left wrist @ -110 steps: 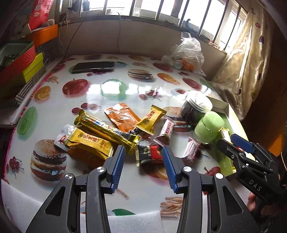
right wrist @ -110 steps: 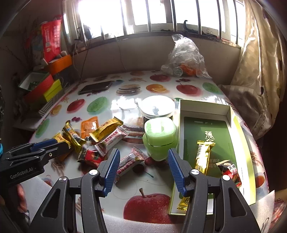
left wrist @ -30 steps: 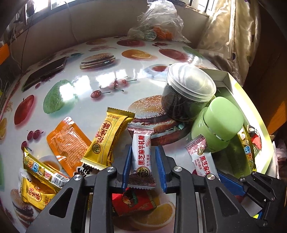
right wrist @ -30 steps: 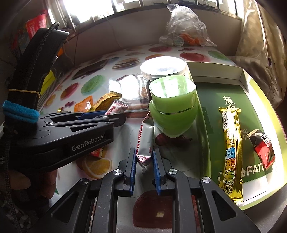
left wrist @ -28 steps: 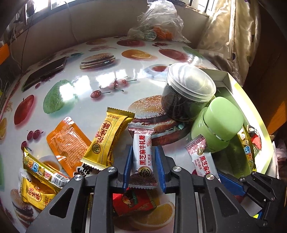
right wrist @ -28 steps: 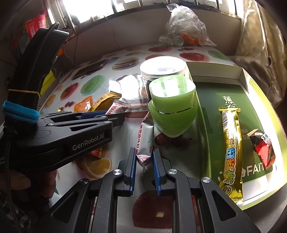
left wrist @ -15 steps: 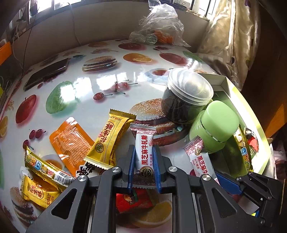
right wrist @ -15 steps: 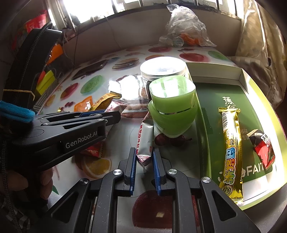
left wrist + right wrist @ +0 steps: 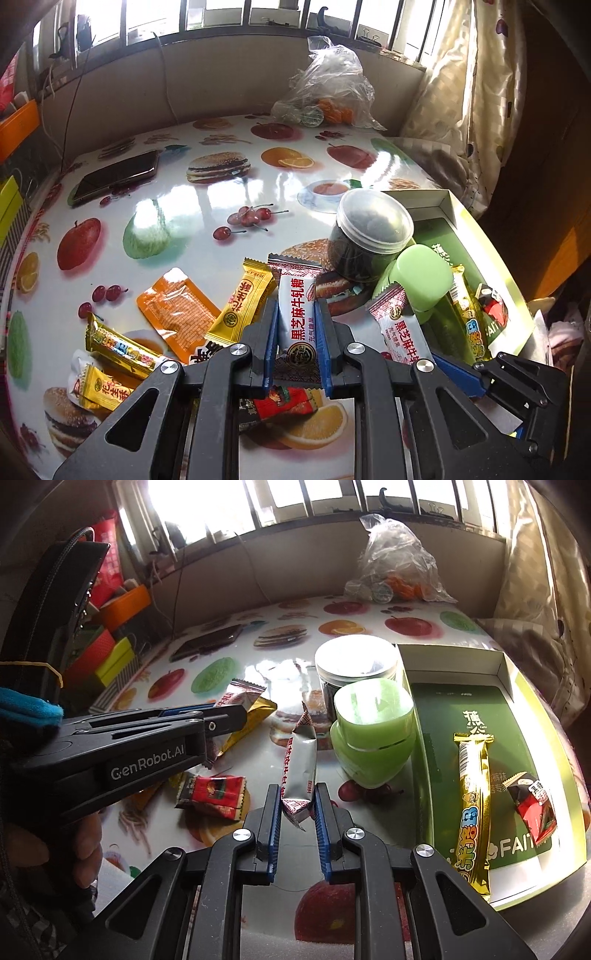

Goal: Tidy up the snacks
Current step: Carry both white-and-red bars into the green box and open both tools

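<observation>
My left gripper (image 9: pixel 296 314) is shut on a white and red candy packet (image 9: pixel 295 317) and holds it just above the table, over the loose snacks. My right gripper (image 9: pixel 295 794) is shut on a second, similar packet (image 9: pixel 300 764), which stands up in front of the green jar (image 9: pixel 373 731). In the right wrist view the left gripper (image 9: pixel 229 716) reaches in from the left with its packet (image 9: pixel 242 694). The green box (image 9: pixel 517 686) at the right holds a gold bar (image 9: pixel 472 794) and a red and black packet (image 9: pixel 532 805).
An orange packet (image 9: pixel 177 314), a yellow packet (image 9: pixel 247 306), a gold bar (image 9: pixel 122 347) and a red packet (image 9: pixel 280 402) lie on the table. A dark jar (image 9: pixel 369 236) stands behind the green one. Farther back lie a phone (image 9: pixel 114 177) and a plastic bag (image 9: pixel 328 92).
The left jaws closed fully onto the candy packet and rose with it off the table. The right gripper kept its hold on its packet and barely moved.
</observation>
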`<state>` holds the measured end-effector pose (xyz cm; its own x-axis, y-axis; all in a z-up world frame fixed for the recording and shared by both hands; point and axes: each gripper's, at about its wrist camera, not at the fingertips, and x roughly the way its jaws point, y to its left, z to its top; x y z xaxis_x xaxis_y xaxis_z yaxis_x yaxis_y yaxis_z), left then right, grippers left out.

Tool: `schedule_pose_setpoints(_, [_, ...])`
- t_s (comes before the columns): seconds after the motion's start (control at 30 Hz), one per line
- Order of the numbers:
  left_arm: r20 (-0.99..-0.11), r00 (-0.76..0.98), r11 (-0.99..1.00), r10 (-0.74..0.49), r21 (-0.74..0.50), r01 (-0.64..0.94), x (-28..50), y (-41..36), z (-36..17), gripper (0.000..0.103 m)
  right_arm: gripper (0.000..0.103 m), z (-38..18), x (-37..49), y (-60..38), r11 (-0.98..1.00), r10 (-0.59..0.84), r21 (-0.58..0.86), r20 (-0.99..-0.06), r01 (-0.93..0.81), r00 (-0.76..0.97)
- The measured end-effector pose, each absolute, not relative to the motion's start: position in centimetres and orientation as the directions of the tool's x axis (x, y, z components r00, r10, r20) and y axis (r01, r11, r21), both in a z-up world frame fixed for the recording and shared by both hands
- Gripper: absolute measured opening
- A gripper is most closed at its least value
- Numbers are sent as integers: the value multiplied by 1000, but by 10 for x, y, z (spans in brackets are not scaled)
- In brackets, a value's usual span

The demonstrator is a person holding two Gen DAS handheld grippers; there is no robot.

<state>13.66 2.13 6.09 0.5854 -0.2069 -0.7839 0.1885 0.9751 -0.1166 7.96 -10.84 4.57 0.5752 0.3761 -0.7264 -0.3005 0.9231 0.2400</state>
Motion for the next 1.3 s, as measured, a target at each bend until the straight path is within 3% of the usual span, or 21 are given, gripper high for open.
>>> schedule_pose_setpoints(0.7, [-709, 640, 947, -296, -131, 292, 149, -31, 123, 20, 17, 113, 85, -172, 951, 308, 224, -612, -214, 728])
schedule_pose_setpoints(1.3, [-796, 484, 904, -364, -176, 390, 185, -132, 71, 20, 17, 68, 131, -258, 987, 141, 151, -720, -45, 679])
